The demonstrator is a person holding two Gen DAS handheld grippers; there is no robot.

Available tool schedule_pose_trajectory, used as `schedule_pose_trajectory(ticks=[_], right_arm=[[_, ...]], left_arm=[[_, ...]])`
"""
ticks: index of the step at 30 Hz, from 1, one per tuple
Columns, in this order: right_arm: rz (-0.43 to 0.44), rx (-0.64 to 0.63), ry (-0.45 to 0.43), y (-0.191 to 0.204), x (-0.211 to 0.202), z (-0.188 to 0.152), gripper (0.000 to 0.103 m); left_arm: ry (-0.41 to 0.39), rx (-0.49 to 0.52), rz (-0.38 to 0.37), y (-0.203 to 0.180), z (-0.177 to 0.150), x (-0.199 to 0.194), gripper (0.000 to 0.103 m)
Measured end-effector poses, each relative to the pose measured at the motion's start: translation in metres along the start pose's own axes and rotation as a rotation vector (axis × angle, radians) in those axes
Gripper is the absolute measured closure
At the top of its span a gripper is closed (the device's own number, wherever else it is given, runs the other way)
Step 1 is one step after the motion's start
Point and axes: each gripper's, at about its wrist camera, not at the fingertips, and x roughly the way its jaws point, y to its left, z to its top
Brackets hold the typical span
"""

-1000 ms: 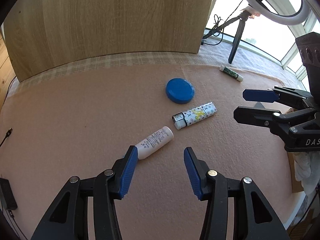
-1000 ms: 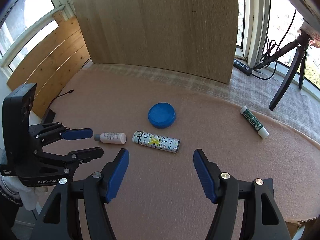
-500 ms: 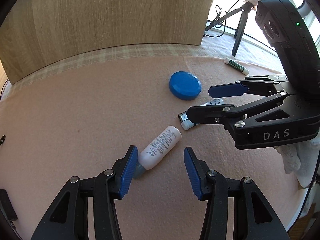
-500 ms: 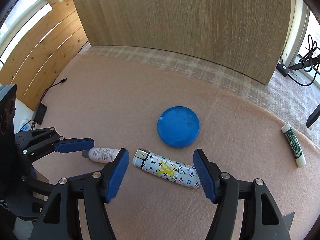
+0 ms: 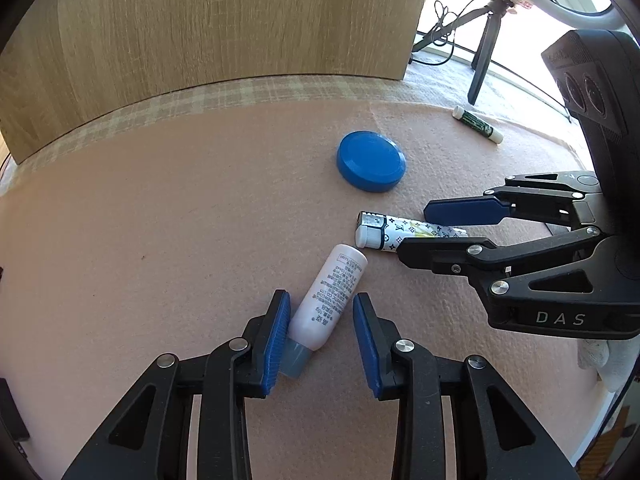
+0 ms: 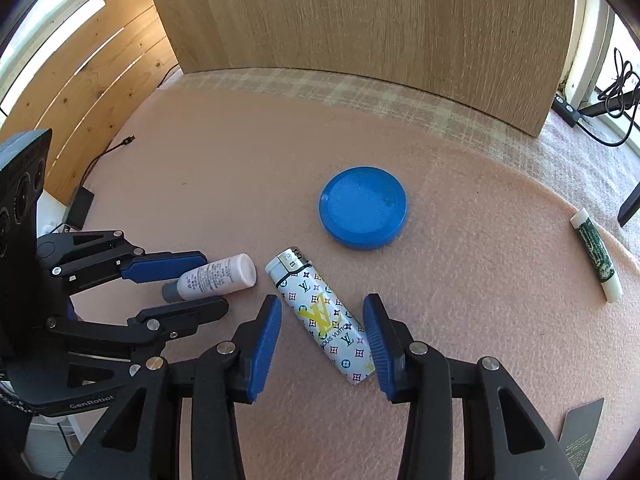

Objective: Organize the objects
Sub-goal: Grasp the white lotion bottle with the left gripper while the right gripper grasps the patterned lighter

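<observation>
A small white bottle [image 5: 328, 294] with a grey cap lies on the pink blanket [image 5: 160, 240]. My left gripper [image 5: 320, 338] straddles it, jaws closing. The left pad [image 5: 276, 340] touches the bottle; a gap remains at the right pad. A patterned lighter [image 6: 324, 316] lies between the closing jaws of my right gripper [image 6: 320, 342], with a gap on its left side. In the right wrist view the left gripper [image 6: 210, 282] shows around the bottle [image 6: 218, 278]. In the left wrist view the right gripper [image 5: 424, 230] shows around the lighter [image 5: 384, 232].
A blue round lid [image 5: 371, 161] [image 6: 363, 207] lies behind the lighter. A green-and-white tube [image 6: 596, 254] [image 5: 477, 125] lies far right. A wooden panel [image 6: 360, 20] stands behind the blanket. A tripod [image 5: 484, 40], cables and a power strip [image 6: 566, 110] are at the back right.
Both grippers came down toward the blanket and their jaws narrowed. The bottle now sits between the left jaws and the lighter between the right jaws.
</observation>
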Motion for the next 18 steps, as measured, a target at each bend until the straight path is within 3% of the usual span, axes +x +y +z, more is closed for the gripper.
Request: schedule_pose_trajectory(ticks=[5, 10, 18], right_arm=[[-0.049, -0.004, 0.000, 0.005, 0.000, -0.004, 0.074], [-0.097, -0.045, 0.009, 0.013, -0.003, -0.017, 0.080], [-0.155, -0.092, 0.029, 0.024, 0.000, -0.017, 0.080]], left_arm=[[-0.001, -0.001, 0.018, -0.004, 0.001, 0.002, 0.081], [-0.017, -0.033, 0.019, -0.003, -0.004, 0.000, 0.082], [-0.036, -0.099, 0.006, -0.001, -0.021, -0.008, 0.082]])
